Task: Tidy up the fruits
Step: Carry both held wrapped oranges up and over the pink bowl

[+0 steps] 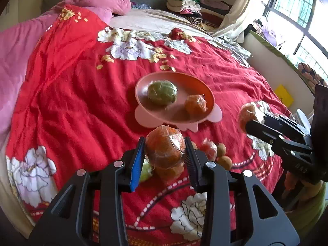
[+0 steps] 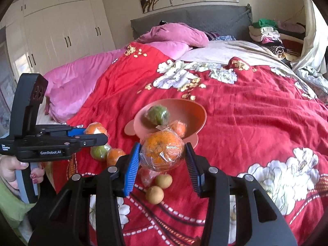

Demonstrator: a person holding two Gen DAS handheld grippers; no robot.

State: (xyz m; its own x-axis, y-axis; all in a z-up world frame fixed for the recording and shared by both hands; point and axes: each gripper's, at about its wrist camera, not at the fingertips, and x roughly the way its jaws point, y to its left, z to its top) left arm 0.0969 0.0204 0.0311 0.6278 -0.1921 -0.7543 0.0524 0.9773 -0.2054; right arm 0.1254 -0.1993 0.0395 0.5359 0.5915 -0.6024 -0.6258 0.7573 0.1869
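Note:
A pink bowl (image 1: 141,86) sits on the red bedspread and holds a wrapped green fruit (image 1: 162,92) and a wrapped orange (image 1: 195,105). My left gripper (image 1: 165,149) is shut on a plastic-wrapped orange (image 1: 165,146), held just in front of the bowl. My right gripper (image 2: 163,153) is shut on another wrapped orange (image 2: 162,148); it also shows in the left wrist view (image 1: 249,114), to the right of the bowl. On the spread below lie a green fruit (image 2: 100,152), an orange (image 2: 114,156), a red wrapped fruit (image 2: 148,175) and two small brown fruits (image 2: 163,180).
The floral red bedspread (image 1: 71,102) covers the bed, with pink quilts (image 2: 78,82) at the left and back. Folded clothes (image 1: 186,4) are stacked at the headboard. A low ledge (image 1: 272,61) and a window run along the right.

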